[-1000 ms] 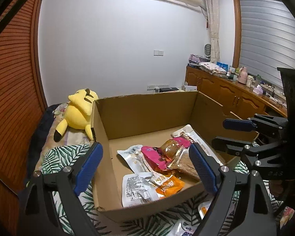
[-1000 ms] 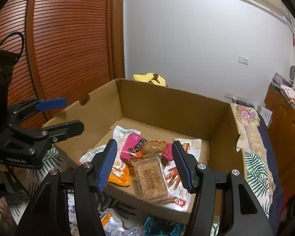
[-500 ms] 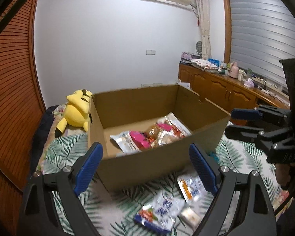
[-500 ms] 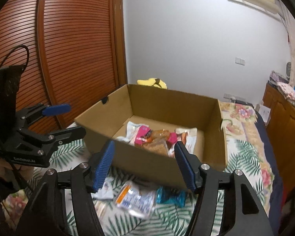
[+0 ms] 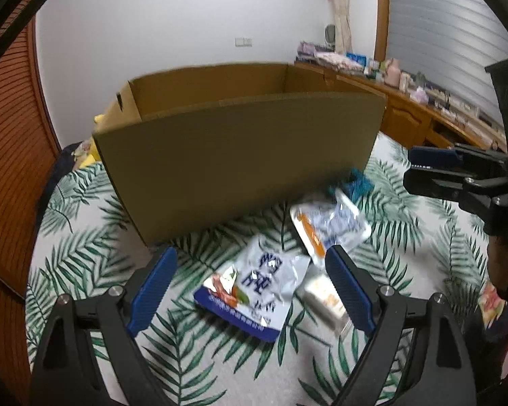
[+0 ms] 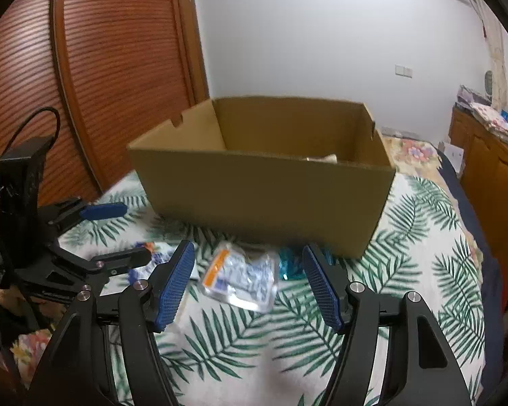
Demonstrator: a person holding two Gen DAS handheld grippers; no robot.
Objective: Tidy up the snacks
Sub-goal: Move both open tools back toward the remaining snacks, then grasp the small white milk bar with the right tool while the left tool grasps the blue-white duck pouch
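Note:
A brown cardboard box stands on the leaf-print bedspread, and its near wall hides most of what is inside. In front of it lie loose snacks: a blue-and-white packet, a clear packet with an orange stripe, a teal packet and a small beige packet. My left gripper hovers open above the blue-and-white packet. My right gripper is open above the clear packet, its jaws widening, and grips nothing.
A slatted wooden door fills the left side. A wooden cabinet with clutter on top runs along the right wall. A sliver of a yellow plush toy shows behind the box. Another small packet lies at the right edge.
Both grippers drew back from over the box and sank toward the bedspread. The box's contents dropped out of sight and the loose packets came into view. The right jaws spread wider.

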